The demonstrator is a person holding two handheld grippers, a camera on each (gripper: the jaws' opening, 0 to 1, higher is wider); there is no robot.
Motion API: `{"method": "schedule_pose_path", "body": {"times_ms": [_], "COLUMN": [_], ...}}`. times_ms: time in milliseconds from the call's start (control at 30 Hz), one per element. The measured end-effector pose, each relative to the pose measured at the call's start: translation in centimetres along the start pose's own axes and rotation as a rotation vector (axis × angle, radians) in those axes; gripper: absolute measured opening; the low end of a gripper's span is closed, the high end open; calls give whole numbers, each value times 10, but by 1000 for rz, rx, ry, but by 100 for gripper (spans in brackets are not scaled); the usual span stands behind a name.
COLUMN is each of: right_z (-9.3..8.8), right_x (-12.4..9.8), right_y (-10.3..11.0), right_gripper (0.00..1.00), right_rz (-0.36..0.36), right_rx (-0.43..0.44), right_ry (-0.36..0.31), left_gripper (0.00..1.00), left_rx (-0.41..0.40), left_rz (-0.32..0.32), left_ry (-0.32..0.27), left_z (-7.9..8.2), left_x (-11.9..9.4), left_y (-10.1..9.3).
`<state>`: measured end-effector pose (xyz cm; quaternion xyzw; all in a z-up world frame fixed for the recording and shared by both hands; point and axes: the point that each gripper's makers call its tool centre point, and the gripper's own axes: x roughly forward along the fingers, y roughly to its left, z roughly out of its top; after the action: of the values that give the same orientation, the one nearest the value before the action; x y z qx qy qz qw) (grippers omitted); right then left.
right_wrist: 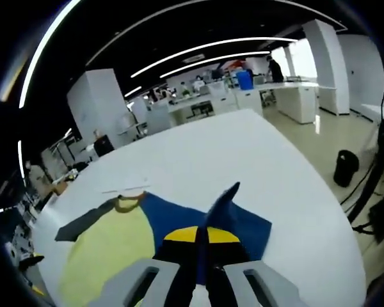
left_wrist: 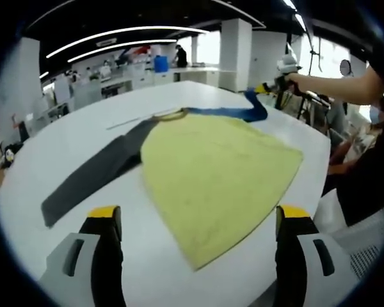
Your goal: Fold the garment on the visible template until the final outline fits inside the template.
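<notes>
A shirt lies flat on the white table [left_wrist: 64, 160]: yellow-green body [left_wrist: 217, 173], dark grey sleeve [left_wrist: 96, 176] stretched to the left, blue sleeve [left_wrist: 233, 114] at the far side. My left gripper [left_wrist: 198, 214] hangs open above the near hem, its yellow-tipped jaws wide apart with nothing between them. My right gripper [right_wrist: 201, 238] is shut on the blue sleeve [right_wrist: 225, 203], whose end sticks up between the jaws. It also appears at the table's far right edge [left_wrist: 276, 87], held by a person's arm [left_wrist: 345, 86]. The yellow-green body [right_wrist: 105, 249] and grey sleeve [right_wrist: 83, 227] lie to its left.
A thin pale strip [left_wrist: 137, 120] lies on the table just beyond the collar [left_wrist: 171, 116]. The table's right edge [left_wrist: 320, 166] is close to the shirt. Desks, a blue container [left_wrist: 160, 63] and people stand far behind. A dark bin [right_wrist: 345, 167] sits on the floor.
</notes>
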<state>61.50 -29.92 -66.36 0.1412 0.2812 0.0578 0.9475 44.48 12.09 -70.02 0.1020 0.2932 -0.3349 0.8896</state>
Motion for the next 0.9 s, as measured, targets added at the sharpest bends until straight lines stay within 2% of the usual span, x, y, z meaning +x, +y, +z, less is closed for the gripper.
{"method": "schedule_pose_path", "body": {"times_ms": [500, 700, 767, 900], "right_z": [-4, -9, -6, -4], "right_x": [22, 28, 35, 36], "right_y": [44, 56, 54, 63], "right_gripper": [0, 0, 0, 0], "right_rz": [67, 88, 94, 108], "right_rx": [-29, -44, -47, -48], "right_ry": [27, 42, 46, 44], "left_gripper": [97, 97, 97, 97], "left_rx": [-5, -2, 0, 0], "left_rz": [-7, -8, -10, -13], "left_ry": [-6, -6, -7, -7], "left_z": [-1, 0, 1, 1], "left_x": [-2, 0, 1, 1], "left_y": [-2, -2, -3, -4]}}
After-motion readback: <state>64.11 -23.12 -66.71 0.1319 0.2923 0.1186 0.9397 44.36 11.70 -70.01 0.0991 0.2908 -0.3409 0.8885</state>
